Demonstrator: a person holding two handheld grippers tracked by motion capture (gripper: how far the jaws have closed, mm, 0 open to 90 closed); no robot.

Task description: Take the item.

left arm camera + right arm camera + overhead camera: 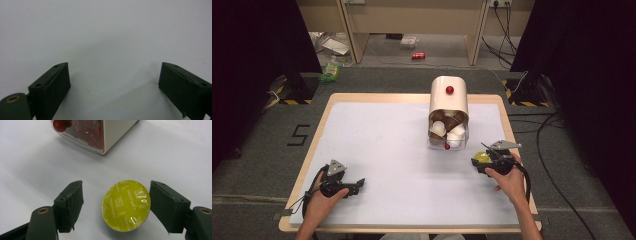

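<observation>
The right hand-held gripper [115,205] stands half open around a yellow cappuccino capsule [126,205] lying on the bench [175,157]; the left hand-held gripper [113,82] gapes wide, empty.

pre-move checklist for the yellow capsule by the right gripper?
1. Right gripper open: ok, a gap shows at one pad.
2. Yellow capsule free of the pads: cannot tell, its edge looks against the other pad.
3. Capsule resting on the table: ok, foil lid faces the camera.
4. Capsule holder clear of the capsule: ok, stands apart.
5. Left gripper open, nothing between pads: ok.
</observation>
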